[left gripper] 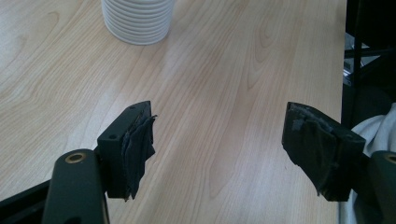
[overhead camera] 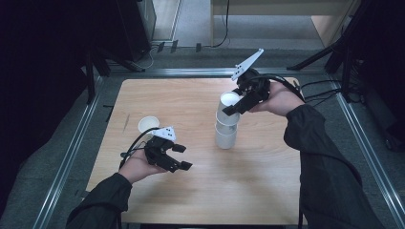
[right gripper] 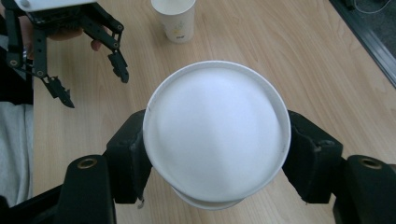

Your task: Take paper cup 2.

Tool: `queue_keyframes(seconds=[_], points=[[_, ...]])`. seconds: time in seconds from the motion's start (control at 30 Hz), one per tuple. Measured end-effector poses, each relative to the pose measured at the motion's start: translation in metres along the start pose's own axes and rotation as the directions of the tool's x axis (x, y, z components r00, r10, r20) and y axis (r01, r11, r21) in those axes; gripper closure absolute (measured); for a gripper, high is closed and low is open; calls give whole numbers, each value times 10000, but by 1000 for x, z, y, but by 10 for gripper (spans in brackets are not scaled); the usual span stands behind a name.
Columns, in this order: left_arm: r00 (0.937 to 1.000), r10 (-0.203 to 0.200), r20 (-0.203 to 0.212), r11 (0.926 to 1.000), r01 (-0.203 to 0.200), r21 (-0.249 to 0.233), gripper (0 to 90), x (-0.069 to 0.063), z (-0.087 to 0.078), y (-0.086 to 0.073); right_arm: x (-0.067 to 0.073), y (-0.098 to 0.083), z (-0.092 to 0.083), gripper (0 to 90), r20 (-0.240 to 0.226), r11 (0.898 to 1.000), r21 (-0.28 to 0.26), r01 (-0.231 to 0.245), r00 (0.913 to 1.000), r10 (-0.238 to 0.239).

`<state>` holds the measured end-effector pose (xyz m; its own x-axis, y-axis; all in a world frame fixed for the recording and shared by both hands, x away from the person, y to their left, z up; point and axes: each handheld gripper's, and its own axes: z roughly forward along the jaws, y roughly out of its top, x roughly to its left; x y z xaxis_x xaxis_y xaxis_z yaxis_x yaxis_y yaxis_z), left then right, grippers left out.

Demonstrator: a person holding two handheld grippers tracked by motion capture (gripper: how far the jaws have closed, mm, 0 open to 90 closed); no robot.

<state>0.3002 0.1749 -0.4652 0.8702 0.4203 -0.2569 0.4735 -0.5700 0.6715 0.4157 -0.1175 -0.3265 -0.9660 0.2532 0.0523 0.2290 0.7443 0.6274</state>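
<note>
A stack of white ribbed cups (overhead camera: 226, 136) stands upright at the middle of the wooden table (overhead camera: 267, 181). My right gripper (overhead camera: 230, 106) comes in from the right and is shut on the top white cup (right gripper: 215, 128) just under its rim, with both pads pressing its sides. The rim of the cup below (right gripper: 210, 204) peeks out underneath. My left gripper (overhead camera: 184, 157) hovers open and holds nothing, left of the stack and near the table's front. In the left gripper view its jaws (left gripper: 217, 140) frame bare table, with the stack's base (left gripper: 137, 21) ahead.
A single paper cup (overhead camera: 148, 125) with small print stands upright just behind my left hand, also seen as the paper cup (right gripper: 175, 16) beyond the left gripper (right gripper: 95, 88). Metal rails edge the table, and cables trail off its far right corner.
</note>
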Motion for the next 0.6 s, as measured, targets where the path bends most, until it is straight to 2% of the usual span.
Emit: queue_keyframes(seconds=[0.07, 0.3, 0.43, 0.6], points=[[10000, 12, 9, 10000, -12, 27, 251, 0, 0, 0, 3, 5, -8, 328, 60, 9999, -74, 152, 9999, -151], [10000, -17, -19, 10000, 17, 15, 251, 0, 0, 0, 18, 13, -28, 332, -291, 9984, -382, 426, 9986, -437], [10000, -14, -2, 10000, 14, 25, 252, 1, 0, 0, 29, 9, -30, 333, -448, 9969, -409, 679, 9966, -698], [9999, 111, -41, 9999, -111, -19, 252, 0, 0, -1, 39, -3, -22, 333, -732, 9966, -226, 788, 9941, -803]])
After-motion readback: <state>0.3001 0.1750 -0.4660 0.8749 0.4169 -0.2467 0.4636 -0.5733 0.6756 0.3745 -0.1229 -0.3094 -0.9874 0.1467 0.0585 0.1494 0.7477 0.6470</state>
